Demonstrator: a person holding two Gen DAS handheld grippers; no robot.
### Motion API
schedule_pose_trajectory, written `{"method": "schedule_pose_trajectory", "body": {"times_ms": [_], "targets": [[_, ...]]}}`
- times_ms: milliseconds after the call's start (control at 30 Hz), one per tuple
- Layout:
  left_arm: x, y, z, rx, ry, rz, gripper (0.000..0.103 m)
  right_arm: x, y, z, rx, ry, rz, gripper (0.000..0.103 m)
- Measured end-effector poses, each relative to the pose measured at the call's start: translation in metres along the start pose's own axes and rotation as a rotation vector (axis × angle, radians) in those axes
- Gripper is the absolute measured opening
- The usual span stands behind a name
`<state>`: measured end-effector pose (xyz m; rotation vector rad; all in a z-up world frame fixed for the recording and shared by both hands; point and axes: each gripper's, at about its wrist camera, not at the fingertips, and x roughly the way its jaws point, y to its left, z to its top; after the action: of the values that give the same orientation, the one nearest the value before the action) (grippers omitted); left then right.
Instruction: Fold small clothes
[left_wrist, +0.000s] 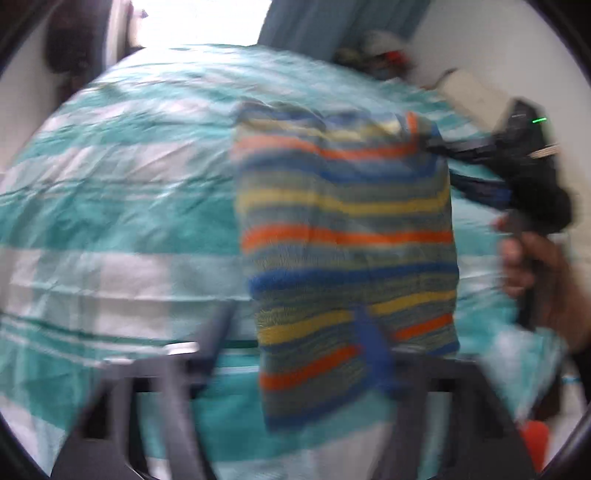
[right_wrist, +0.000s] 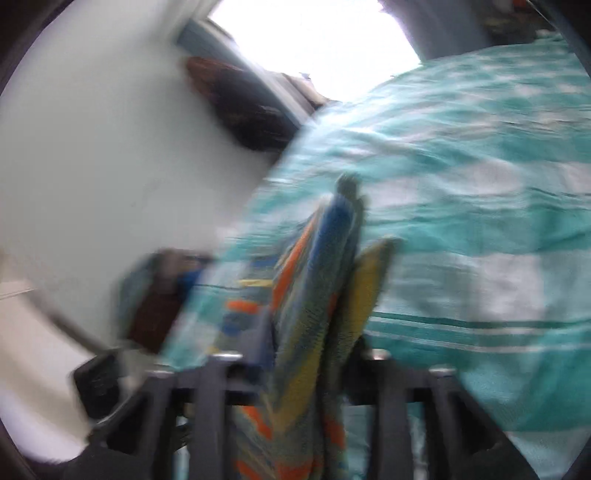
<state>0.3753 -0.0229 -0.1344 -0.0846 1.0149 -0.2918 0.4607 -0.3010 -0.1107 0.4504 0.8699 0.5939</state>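
My left gripper (left_wrist: 295, 350) and right gripper (right_wrist: 314, 325) each pinch an edge of the striped cloth (left_wrist: 343, 236) — it hangs stretched between them, lifted above the teal-and-white bedsheet (left_wrist: 110, 206).

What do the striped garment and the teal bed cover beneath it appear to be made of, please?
The striped garment looks like a soft knit or terry-like fabric: matte, fuzzy-edged stripes, and it hangs limp in folds. The teal and white bed cover looks like thin woven cloth, probably cotton: fine creases and a faint sheen where light falls. Motion blur hides the weave of both, so neither is certain.
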Motion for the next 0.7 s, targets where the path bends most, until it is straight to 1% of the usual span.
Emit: {"method": "schedule_pose_trajectory", "body": {"times_ms": [33, 67, 133, 200, 233, 267, 300, 333, 400, 467, 533, 567, 600, 633, 700], "targets": [[0.001, 0.004, -0.006, 0.005, 0.006, 0.052, 0.081, 0.001, -0.004, -0.003, 0.002, 0.0, -0.094, 0.085], [-0.003, 0.009, -0.014, 0.012, 0.01, 0.067, 0.081, -0.004, -0.006, -0.01, -0.003, -0.011, -0.187, 0.085], [-0.019, 0.006, -0.032, 0.032, -0.007, 0.088, 0.083, -0.019, -0.006, -0.026, -0.01, 0.002, -0.268, 0.087], [-0.037, 0.005, -0.048, 0.061, -0.028, 0.138, 0.084, -0.037, 0.003, -0.052, -0.042, 0.021, -0.348, 0.097], [-0.046, -0.001, -0.056, 0.076, -0.045, 0.174, 0.088, -0.048, 0.014, -0.067, -0.065, 0.031, -0.384, 0.098], [-0.061, -0.009, -0.067, 0.089, -0.069, 0.228, 0.091, -0.054, 0.02, -0.077, -0.08, 0.039, -0.401, 0.1], [-0.066, -0.012, -0.07, 0.092, -0.082, 0.259, 0.096, -0.066, 0.031, -0.094, -0.1, 0.057, -0.43, 0.1], [-0.081, -0.02, -0.082, 0.095, -0.105, 0.309, 0.097, -0.075, 0.043, -0.113, -0.116, 0.078, -0.46, 0.1], [-0.101, -0.03, -0.098, 0.103, -0.117, 0.355, 0.097, -0.093, 0.062, -0.15, -0.133, 0.108, -0.512, 0.103], [-0.124, -0.037, -0.117, 0.096, -0.113, 0.368, 0.099, -0.116, 0.09, -0.19, -0.151, 0.114, -0.579, 0.103], [-0.141, -0.043, -0.131, 0.076, -0.098, 0.388, 0.099, -0.137, 0.11, -0.219, -0.168, 0.112, -0.622, 0.103], [-0.149, -0.045, -0.141, 0.064, -0.09, 0.399, 0.099, -0.149, 0.125, -0.238, -0.168, 0.104, -0.633, 0.103], [-0.157, -0.048, -0.15, 0.057, -0.087, 0.396, 0.099, -0.157, 0.134, -0.248, -0.16, 0.098, -0.632, 0.103], [-0.165, -0.05, -0.16, 0.052, -0.083, 0.385, 0.099, -0.167, 0.144, -0.262, -0.145, 0.093, -0.625, 0.103], [-0.181, -0.052, -0.176, 0.033, -0.057, 0.362, 0.099, -0.18, 0.16, -0.281, -0.141, 0.099, -0.611, 0.103]]}}
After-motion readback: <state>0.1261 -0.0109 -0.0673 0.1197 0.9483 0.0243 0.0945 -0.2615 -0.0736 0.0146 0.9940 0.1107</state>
